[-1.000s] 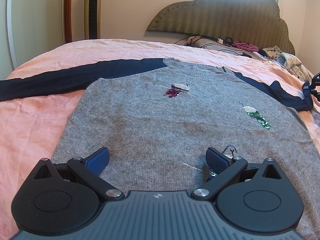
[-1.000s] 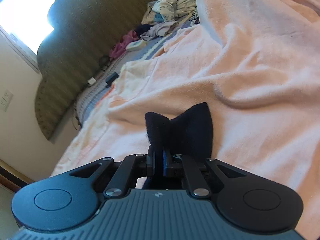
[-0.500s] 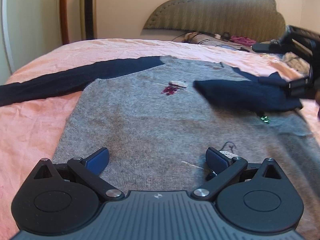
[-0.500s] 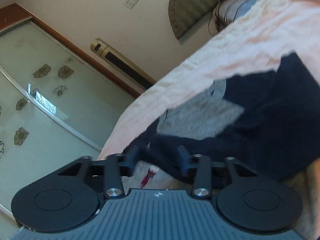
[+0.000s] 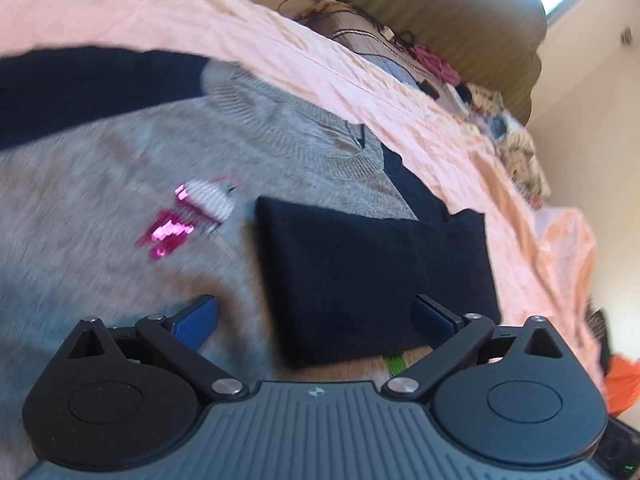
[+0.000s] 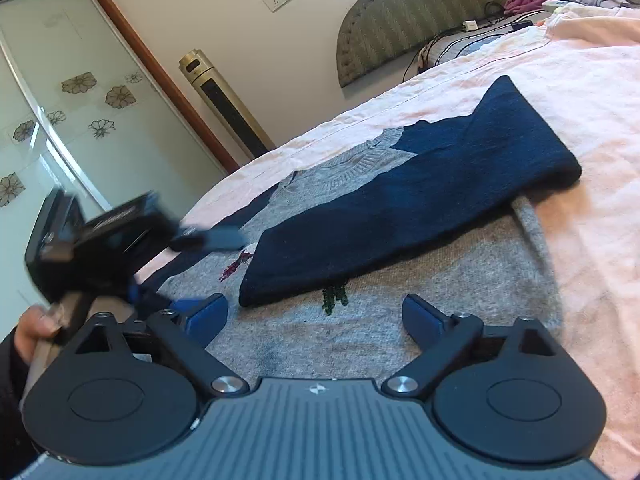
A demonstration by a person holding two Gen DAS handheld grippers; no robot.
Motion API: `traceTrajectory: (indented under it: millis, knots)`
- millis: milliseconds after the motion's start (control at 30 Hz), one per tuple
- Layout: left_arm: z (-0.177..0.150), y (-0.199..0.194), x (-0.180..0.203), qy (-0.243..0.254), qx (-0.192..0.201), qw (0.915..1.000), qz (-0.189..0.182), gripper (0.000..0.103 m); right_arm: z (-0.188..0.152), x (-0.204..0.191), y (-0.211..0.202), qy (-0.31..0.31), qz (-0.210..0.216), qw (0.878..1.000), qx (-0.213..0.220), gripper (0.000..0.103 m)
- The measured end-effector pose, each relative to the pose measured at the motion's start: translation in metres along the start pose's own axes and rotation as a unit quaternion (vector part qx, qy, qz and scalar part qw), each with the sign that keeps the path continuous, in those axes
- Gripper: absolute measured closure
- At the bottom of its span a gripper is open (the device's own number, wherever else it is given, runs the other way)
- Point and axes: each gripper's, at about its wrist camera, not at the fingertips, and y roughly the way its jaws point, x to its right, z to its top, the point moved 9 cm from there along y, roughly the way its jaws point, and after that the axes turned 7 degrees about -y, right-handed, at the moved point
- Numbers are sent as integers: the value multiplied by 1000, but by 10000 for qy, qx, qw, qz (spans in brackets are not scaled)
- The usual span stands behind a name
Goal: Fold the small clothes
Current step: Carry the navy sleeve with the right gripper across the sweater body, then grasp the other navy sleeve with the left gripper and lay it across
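Observation:
A grey knit sweater (image 5: pixel 100 208) with navy sleeves lies flat on the pink bedspread (image 5: pixel 304 52). Its right navy sleeve (image 5: pixel 360 268) is folded across the chest; it also shows in the right wrist view (image 6: pixel 420 200) over the grey body (image 6: pixel 460 280). The other navy sleeve (image 5: pixel 80 84) still stretches out to the left. My left gripper (image 5: pixel 316 314) is open and empty, close over the folded sleeve. My right gripper (image 6: pixel 316 314) is open and empty above the sweater's lower part. The left gripper also shows in the right wrist view (image 6: pixel 216 240), blurred.
A padded olive headboard (image 6: pixel 420 16) stands at the far end of the bed with a pile of clothes (image 5: pixel 516 148) and cables below it. A gold tower fan (image 6: pixel 224 104) and a glass wardrobe door (image 6: pixel 60 112) stand by the wall.
My right gripper carried the navy sleeve over the chest, let go and opened. My left gripper swung in closer over the sweater, tilting toward the folded sleeve.

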Motion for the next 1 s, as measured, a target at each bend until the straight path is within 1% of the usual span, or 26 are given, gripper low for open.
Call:
traceTrajectory:
  millis: [33, 67, 100, 133, 200, 300, 367, 400, 433, 500, 533, 600, 667, 767, 800, 833, 867, 900, 933, 967, 1000]
  knots:
    - [1, 6, 7, 209, 13, 9997, 157, 33, 0, 1, 0, 31, 29, 10000, 16, 8]
    - [2, 11, 11, 439, 29, 9982, 405, 77, 0, 2, 0, 71, 58, 10000, 28, 8]
    - [4, 16, 14, 646, 34, 9958, 649, 95, 0, 3, 0, 113, 90, 9999, 42, 7]
    - [6, 19, 17, 747, 18, 9948, 697, 95, 2, 3, 3, 147, 126, 9998, 53, 7]
    - [12, 15, 23, 897, 141, 9928, 787, 97, 2, 5, 2, 172, 161, 9997, 59, 6]
    - [32, -18, 30, 1277, 784, 9851, 841, 98, 2, 4, 1, 147, 187, 9997, 47, 5]
    - [46, -37, 30, 1367, 1145, 9800, 888, 98, 2, 3, 2, 133, 205, 9997, 41, 4]
    - [53, -44, 25, 1384, 1247, 9776, 979, 98, 3, 2, 3, 135, 215, 9997, 42, 3]
    - [58, -45, 18, 1386, 1275, 9759, 1106, 98, 3, 2, 3, 138, 224, 9996, 41, 3]
    - [62, -38, -3, 1363, 1191, 9727, 1451, 98, 4, 4, 3, 140, 242, 9996, 36, 2]
    - [61, -32, -15, 1358, 1143, 9702, 1649, 98, 4, 4, 3, 141, 248, 9996, 35, 2]
    - [53, -22, -36, 1334, 1022, 9670, 1917, 98, 4, 5, 2, 142, 250, 9996, 37, 2]
    - [43, -18, -48, 1278, 917, 9688, 1917, 98, 4, 5, 2, 135, 245, 9996, 30, 2]
    - [40, -34, -47, 1374, 1190, 9637, 1955, 93, 12, 7, -1, 232, 200, 9995, -5, 4]
    - [42, -44, -47, 1332, 1375, 9605, 2021, 92, 22, 9, -5, 337, 147, 9993, 83, 5]
    - [47, -57, -45, 1265, 1669, 9547, 2112, 90, 40, 12, -11, 404, 153, 9986, 302, 5]
    - [52, -68, -42, 1186, 1975, 9505, 2085, 81, 59, 14, -14, 370, 150, 9979, 504, 4]
    - [54, -76, -37, 1086, 2239, 9499, 1891, 59, 82, 16, -15, 245, 21, 9972, 704, 1]
    - [54, -77, -29, 1055, 2343, 9527, 1622, 42, 101, 19, -10, 84, -158, 9965, 816, 0]
    - [52, -72, -20, 1105, 2315, 9559, 1428, 15, 116, 23, 1, -93, -320, 9964, 781, 0]
    - [48, -61, -12, 1213, 2210, 9590, 1295, 13, 127, 29, 19, -243, -469, 9968, 596, 0]
